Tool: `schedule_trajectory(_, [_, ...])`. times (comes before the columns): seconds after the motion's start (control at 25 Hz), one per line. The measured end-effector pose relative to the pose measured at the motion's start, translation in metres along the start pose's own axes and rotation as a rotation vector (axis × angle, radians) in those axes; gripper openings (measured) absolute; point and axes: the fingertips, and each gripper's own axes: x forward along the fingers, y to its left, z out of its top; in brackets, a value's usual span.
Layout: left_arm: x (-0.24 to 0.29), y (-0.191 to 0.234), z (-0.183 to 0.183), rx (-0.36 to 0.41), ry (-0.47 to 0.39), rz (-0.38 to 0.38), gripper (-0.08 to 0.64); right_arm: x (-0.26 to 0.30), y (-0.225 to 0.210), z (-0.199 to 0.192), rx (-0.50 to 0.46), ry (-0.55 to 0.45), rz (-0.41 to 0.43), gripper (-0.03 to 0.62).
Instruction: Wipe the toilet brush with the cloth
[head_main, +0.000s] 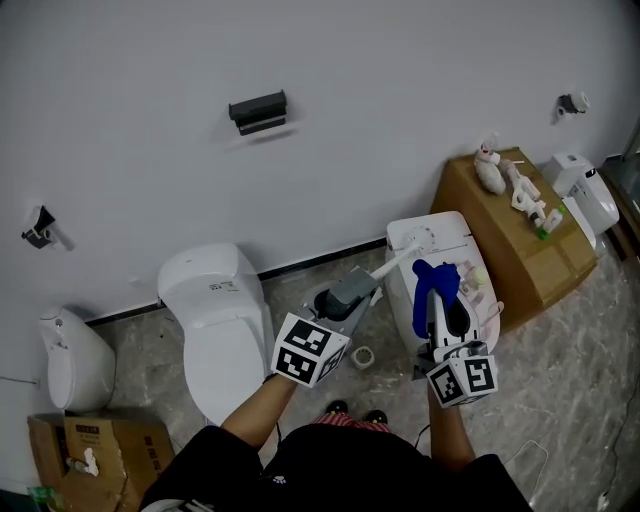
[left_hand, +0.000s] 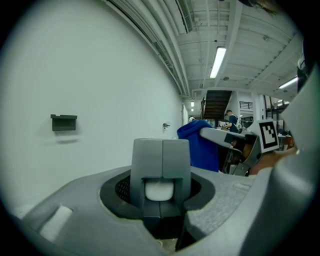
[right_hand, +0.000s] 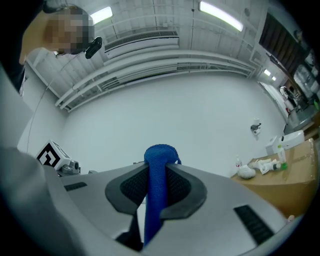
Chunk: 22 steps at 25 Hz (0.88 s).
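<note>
- While the left tongs (left_hand: 160, 187) grip the toilet brush (head_main: 398, 262) by its grey handle block, both pads pressed against the block's sides, the white shaft runs up and away toward the wall.
- The right tongs (right_hand: 157, 187) are closed on a blue cloth (right_hand: 159, 165). A narrow fold is pinched between the pads and bulges out past their tips.
- From the head view, both tools are held above the floor in front of the person. The cloth sits just beside the far part of the brush shaft, and I cannot tell whether the two touch.
- The end of the shaft hangs over a white toilet (head_main: 445, 232) that stands against the wall.
- Just right of that toilet stands a cardboard box (head_main: 500, 255), with small white items lying on its top.
- A second white toilet (head_main: 215, 310) stands to the left, well apart from the brush, and a white urinal (head_main: 70, 355) sits farther left.
- A roll of tape (head_main: 363, 357) lies on the floor between the two toilets.
- A dark holder (head_main: 258, 110) is mounted on the wall above.
</note>
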Motion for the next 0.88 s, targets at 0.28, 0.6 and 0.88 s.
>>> schedule_trajectory(0.28, [-0.005, -0.010, 0.031, 0.013, -0.068, -0.046, 0.167, 0.002, 0.006, 0.022, -0.014, -0.056, 0.023, 0.064])
schedule_trajectory(0.6, [-0.013, -0.024, 0.067, 0.028, -0.147, -0.093, 0.167, 0.006, 0.017, 0.050, -0.030, -0.110, 0.058, 0.064])
schedule_trajectory(0.88, [-0.023, -0.038, 0.082, 0.012, -0.184, -0.158, 0.167, 0.009, 0.036, 0.060, -0.054, -0.129, 0.141, 0.064])
